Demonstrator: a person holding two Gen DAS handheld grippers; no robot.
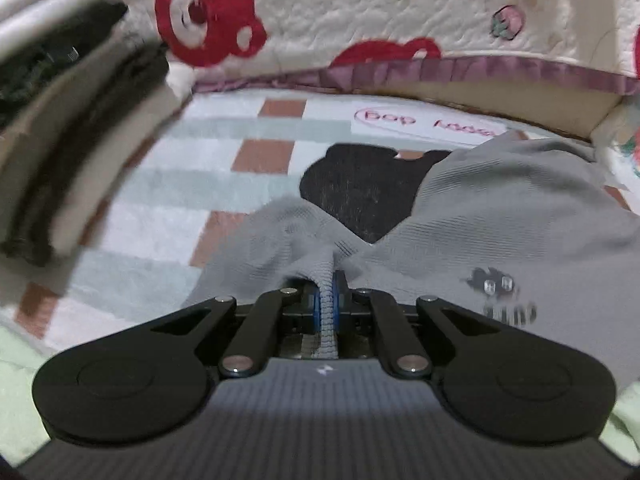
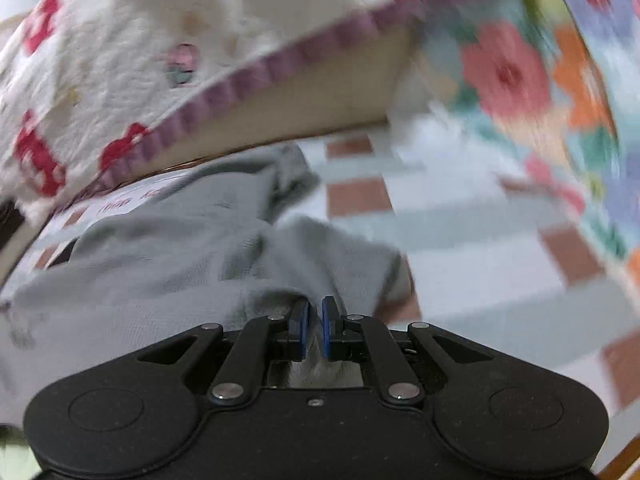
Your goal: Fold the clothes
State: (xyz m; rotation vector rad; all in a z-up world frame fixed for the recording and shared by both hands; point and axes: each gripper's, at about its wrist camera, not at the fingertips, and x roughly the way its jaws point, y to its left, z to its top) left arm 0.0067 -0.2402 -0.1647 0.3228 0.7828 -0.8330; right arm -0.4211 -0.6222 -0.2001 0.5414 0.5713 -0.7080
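2 hand-held grippers, left (image 1: 329,300) and right (image 2: 315,322), down-tilted, clamped on grey garment (image 1: 500,220).

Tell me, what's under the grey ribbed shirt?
Under the grey ribbed shirt lie a black cloth and the checked mat. How far the black cloth goes underneath is hidden.

Checked mat (image 1: 168,184) lies bare left of the grey garment (image 1: 500,220), open ground up to the stack of folded clothes (image 1: 68,132) that crowds the left edge. Quilt with red bears (image 1: 360,12) walls the far side, purple trim (image 1: 480,70) low along it. Right wrist view: bare mat right of the garment, closed by a flowered cloth (image 2: 532,92) rising at right.
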